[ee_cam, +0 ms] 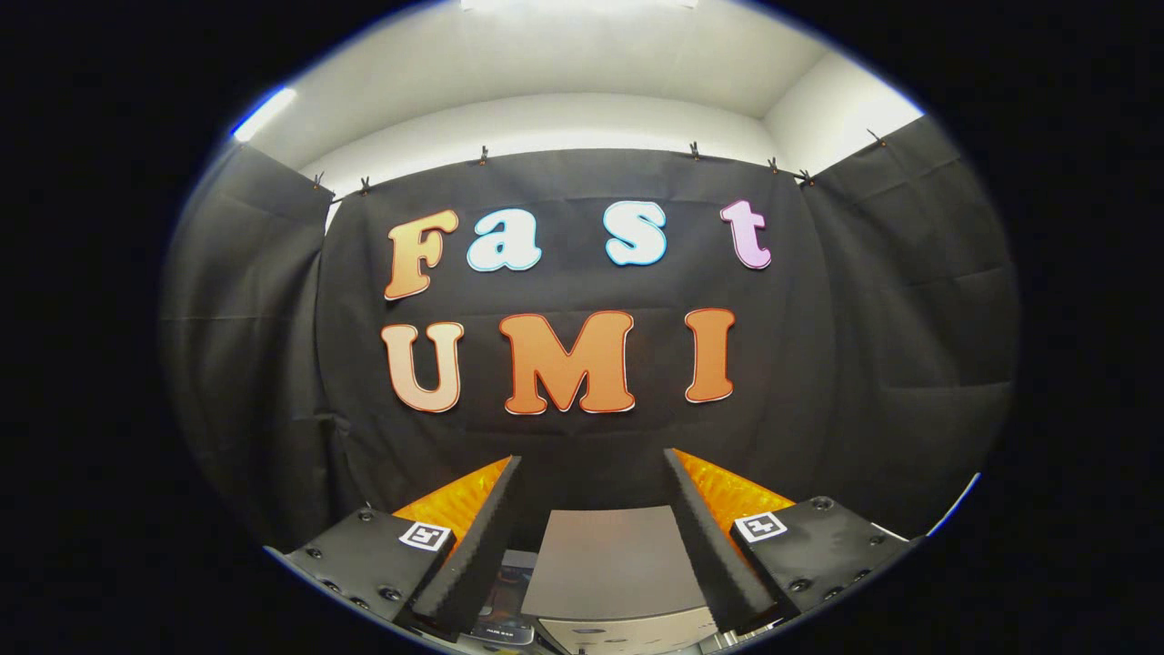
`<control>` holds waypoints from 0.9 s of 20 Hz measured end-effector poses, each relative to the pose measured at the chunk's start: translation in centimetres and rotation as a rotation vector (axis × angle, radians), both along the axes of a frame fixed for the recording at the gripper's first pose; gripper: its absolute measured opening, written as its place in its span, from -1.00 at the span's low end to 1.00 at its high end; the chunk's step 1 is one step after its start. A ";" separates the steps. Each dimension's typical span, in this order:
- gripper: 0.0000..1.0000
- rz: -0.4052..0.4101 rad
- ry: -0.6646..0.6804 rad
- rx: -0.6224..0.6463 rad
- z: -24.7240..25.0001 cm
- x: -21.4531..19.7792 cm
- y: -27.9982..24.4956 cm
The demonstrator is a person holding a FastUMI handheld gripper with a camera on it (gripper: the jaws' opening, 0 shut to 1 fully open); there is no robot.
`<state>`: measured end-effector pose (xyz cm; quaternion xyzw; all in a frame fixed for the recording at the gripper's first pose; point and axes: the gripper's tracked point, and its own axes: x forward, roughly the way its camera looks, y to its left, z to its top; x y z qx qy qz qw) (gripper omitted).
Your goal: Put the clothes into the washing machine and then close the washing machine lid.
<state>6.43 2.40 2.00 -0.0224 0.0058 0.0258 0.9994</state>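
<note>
Grey-topped washing machine point(611, 555) low between and just beyond parted, empty fingers of raised hand-held gripper point(591, 473), lid apparently down, clothes unseen; consistent with pre-loading or finished job, so stage and next move undeterminable.

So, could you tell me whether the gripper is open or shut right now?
Open. The gripper has its fingers spread wide apart, nothing between them; the washing machine sits below.
</note>
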 end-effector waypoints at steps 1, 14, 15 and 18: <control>0.95 0.001 0.001 0.002 -0.1 0.0 0.0; 0.95 -0.010 0.010 -0.001 -0.2 -0.7 -0.1; 0.95 -0.011 0.010 -0.001 -0.1 -0.8 -0.1; 0.95 -0.015 0.007 -0.001 -0.1 -0.8 -0.4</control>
